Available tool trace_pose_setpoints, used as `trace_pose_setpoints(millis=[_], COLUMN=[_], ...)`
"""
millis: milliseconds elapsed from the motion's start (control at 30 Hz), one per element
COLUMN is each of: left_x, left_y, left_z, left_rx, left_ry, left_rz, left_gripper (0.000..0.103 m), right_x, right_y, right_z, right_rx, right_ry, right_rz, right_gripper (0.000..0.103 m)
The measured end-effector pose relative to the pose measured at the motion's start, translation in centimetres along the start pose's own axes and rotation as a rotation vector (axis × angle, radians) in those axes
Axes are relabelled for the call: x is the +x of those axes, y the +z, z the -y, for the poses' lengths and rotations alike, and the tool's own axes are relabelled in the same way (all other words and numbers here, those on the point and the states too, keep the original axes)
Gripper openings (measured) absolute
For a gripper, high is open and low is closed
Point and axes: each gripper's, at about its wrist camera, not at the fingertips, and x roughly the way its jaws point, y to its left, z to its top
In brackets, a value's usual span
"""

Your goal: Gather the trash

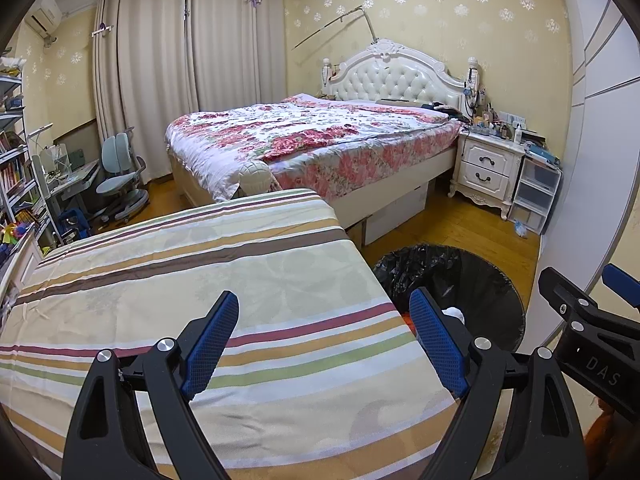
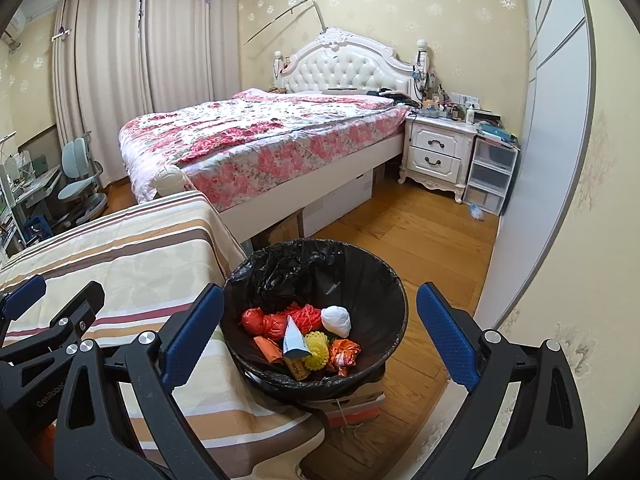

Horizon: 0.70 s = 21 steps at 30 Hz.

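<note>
From my left gripper (image 1: 324,344) only part of the trash bin (image 1: 492,280) shows: the striped table cover (image 1: 200,280) and my own right-hand finger hide its near side, so all I catch inside is a scrap of white and a sliver of red. My right gripper (image 2: 320,336) looks straight down into the bin (image 2: 384,280), which is lined with a black bag (image 2: 280,268) and stands on a box (image 2: 356,400) whose lower part is hidden under the bin and behind the cloth's edge. In it lie red crumpled bags (image 2: 280,320), a white wad (image 2: 336,320), a yellow netted piece (image 2: 316,350), an orange wrapper (image 2: 344,354) and a small white carton (image 2: 293,340); the print on the carton is too small to read, and what lies under the pile I cannot make out. Both of my grippers stand wide open with nothing between the blue pads (image 2: 448,340). The left one hangs over the bare striped cloth, the bin off to its right. The right one hangs over the bin, and the trash sits in the gap between its fingers but well below them, touching neither. A small pale crumpled thing (image 2: 476,212) lies on the wood floor (image 2: 400,232) by the plastic drawers (image 2: 488,176), far from both grippers and too small to identify.
</note>
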Motion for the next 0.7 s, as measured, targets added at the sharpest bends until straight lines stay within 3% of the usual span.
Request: trace_pose_setpoints(millis=[700], left_x=[-0.25], left_y=[-0.34], left_z=[-0.36], left_rx=[-0.005], left_ry=[0.002], left_rz=[-0.001], left_gripper=[0.085], right_x=[0.00], right_y=[-0.08], right_z=[0.00], right_rx=[0.001], right_ry=[0.001], right_rz=[0.000], right_gripper=[0.095])
